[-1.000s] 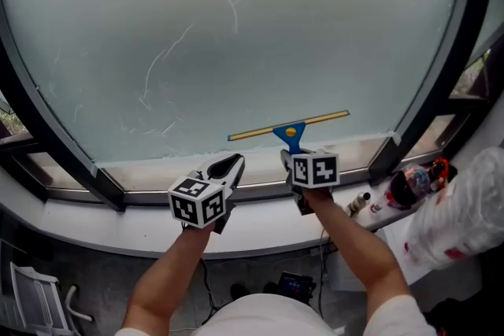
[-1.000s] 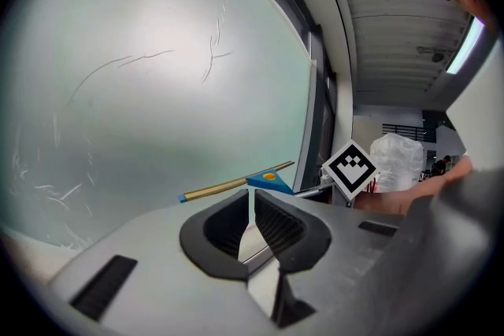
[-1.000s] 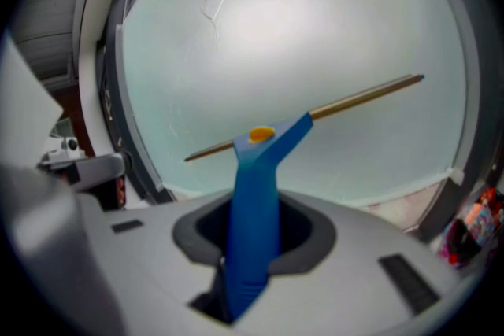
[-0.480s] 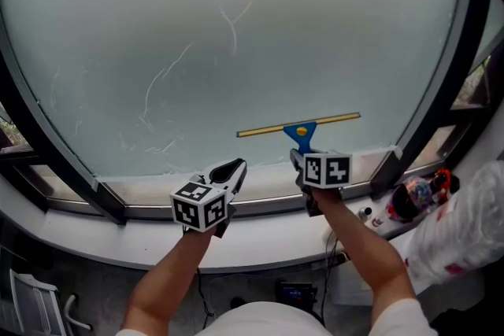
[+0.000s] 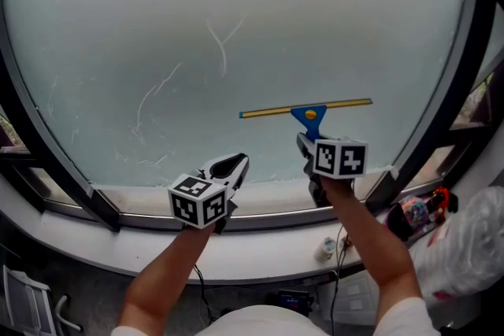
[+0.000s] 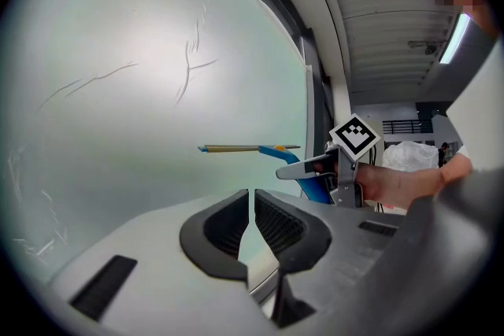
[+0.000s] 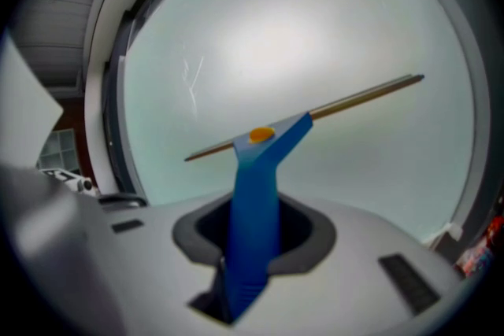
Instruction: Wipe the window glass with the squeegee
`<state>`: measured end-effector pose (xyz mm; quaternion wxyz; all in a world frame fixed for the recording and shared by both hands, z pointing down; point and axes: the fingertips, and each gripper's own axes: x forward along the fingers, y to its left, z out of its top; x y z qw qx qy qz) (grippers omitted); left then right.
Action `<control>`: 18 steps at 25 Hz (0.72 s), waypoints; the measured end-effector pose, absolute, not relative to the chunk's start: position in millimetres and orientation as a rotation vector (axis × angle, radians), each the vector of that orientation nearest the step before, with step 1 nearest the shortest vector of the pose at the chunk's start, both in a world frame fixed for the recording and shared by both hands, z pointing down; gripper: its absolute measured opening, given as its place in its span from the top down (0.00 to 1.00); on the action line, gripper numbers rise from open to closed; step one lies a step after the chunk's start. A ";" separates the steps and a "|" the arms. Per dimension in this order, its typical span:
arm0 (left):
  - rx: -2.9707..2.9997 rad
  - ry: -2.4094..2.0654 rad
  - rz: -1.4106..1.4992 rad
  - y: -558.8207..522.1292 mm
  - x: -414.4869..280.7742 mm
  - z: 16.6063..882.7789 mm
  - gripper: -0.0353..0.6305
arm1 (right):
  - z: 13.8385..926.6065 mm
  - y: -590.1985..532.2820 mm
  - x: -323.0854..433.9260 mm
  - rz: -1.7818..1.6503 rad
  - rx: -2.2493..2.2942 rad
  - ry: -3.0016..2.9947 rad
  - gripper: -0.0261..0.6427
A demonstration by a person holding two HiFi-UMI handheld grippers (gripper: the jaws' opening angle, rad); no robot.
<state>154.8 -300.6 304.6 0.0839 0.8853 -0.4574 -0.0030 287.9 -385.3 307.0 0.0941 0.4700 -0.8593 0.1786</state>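
Observation:
A squeegee [image 5: 309, 112] with a blue handle, an orange button and a long brass-coloured blade lies against the frosted window glass [image 5: 236, 27], low and right of centre. My right gripper [image 5: 305, 144] is shut on its blue handle [image 7: 253, 208]; the blade [image 7: 315, 112] runs slightly tilted across the pane. My left gripper [image 5: 230, 166] hangs to the left of it near the pane's bottom edge, jaws shut with nothing between them. In the left gripper view the squeegee [image 6: 260, 149] and the right gripper's marker cube [image 6: 354, 138] show to the right.
Thin white streaks [image 5: 216, 39] mark the glass up and left of the blade. A dark window frame [image 5: 465, 75] borders the pane, with a white sill [image 5: 260, 248] below. A small bottle [image 5: 327, 248], a dark red-trimmed object [image 5: 417, 210] and a plastic bag [image 5: 472, 240] sit at lower right.
My right gripper has carried the squeegee upward and slightly right along the glass. The left gripper stays near the sill. The view has shifted a little.

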 end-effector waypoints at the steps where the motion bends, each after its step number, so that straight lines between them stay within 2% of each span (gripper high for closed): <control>1: 2.650 -1.365 -0.010 -302.8 156.6 299.3 0.88 | 298.0 -387.5 288.6 0.517 1.395 -2.564 0.80; 18: 2.826 -1.451 -0.059 -333.3 163.9 197.2 0.88 | 141.2 -410.3 299.6 0.247 1.469 -2.737 0.80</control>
